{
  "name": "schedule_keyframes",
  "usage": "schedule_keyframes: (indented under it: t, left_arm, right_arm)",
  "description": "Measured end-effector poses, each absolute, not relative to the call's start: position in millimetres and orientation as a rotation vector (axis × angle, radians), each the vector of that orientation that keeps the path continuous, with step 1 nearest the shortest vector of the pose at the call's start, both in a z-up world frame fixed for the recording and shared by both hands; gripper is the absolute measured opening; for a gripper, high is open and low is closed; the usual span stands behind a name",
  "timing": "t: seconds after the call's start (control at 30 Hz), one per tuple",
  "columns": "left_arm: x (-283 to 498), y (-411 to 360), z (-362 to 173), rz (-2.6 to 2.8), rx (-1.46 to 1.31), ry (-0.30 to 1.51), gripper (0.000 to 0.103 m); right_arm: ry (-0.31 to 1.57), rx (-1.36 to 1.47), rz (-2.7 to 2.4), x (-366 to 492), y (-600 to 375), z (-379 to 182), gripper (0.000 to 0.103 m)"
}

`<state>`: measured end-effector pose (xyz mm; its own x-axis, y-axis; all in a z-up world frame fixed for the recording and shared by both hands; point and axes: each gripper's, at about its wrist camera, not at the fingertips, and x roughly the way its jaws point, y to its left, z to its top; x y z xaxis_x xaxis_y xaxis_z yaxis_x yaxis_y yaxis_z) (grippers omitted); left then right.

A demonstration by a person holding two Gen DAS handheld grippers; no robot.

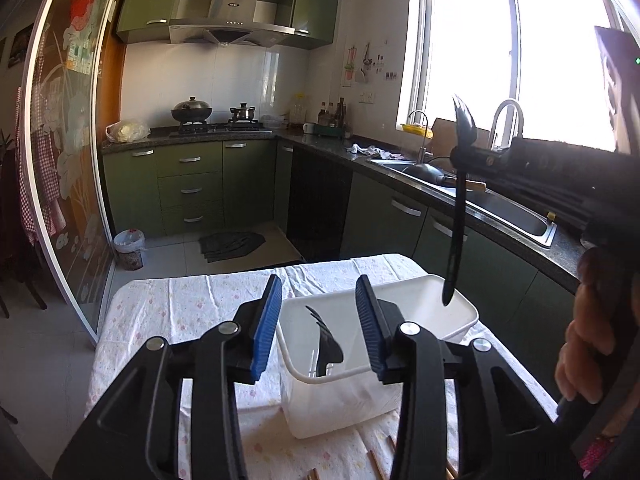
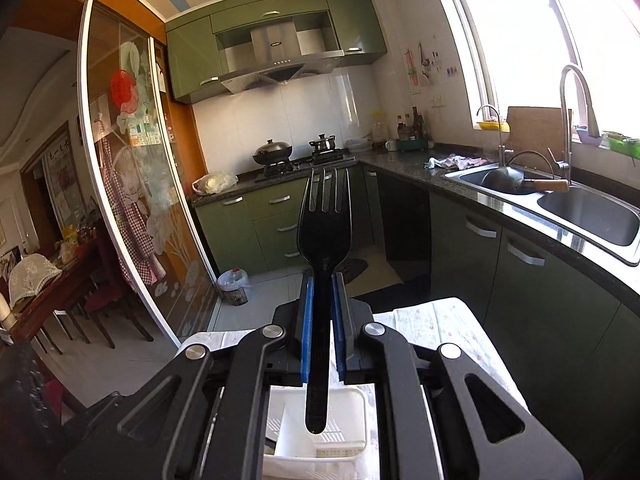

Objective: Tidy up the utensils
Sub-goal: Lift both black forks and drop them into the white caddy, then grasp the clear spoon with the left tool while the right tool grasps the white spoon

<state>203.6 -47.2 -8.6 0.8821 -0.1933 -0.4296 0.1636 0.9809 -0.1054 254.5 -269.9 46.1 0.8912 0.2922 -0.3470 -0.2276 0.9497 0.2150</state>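
Observation:
My right gripper [image 2: 319, 320] is shut on a black plastic fork [image 2: 324, 224], held upright with tines up and its handle end hanging over a white utensil holder [image 2: 352, 408]. In the left wrist view the same fork [image 1: 456, 232] hangs from the right gripper [image 1: 464, 158] above the far right corner of the white holder [image 1: 460, 312]. Another black fork [image 1: 326, 344] stands inside the holder. My left gripper [image 1: 318, 320] is open and empty, its blue pads either side of the holder's near left part.
The holder stands on a small table with a floral white cloth [image 1: 192, 300]. Wooden chopstick ends [image 1: 376, 464] lie on the cloth near me. A green kitchen counter with a steel sink [image 1: 508, 208] runs along the right; a glass sliding door [image 1: 68, 160] is left.

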Motion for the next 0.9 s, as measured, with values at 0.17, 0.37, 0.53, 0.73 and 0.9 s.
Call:
schedule_keyframes:
  t: [0.17, 0.37, 0.53, 0.73, 0.9]
  left_arm:
    - [194.2, -38.1, -8.1, -0.195, -0.077, 0.540, 0.041]
    - [178.6, -37.3, -22.9, -0.208, -0.072, 0.722, 0.042]
    - [165.4, -42.3, -34.8, -0.212, -0.043, 0.883, 0.042]
    - [147.1, -51.8, -60.7, -0.212, 0.038, 1.118, 0.042]
    - [131.8, -40.9, -90.8, -0.184, 0.053, 1.301, 0.042]
  right_arm:
    - [0.448, 0.154, 0.273, 266.2, -265.4, 7.9, 0.010]
    - [0.474, 0.105, 0.287, 261.9, -260.1, -16.1, 0.016]
    - [0.479, 0.098, 0.289, 242.6, -262.4, -18.5, 0.023]
    - [0.627, 0.076, 0.308, 199.1, -275.3, -18.7, 0.023]
    - [0.993, 0.049, 0.437, 176.5, -276.7, -59.5, 0.023]
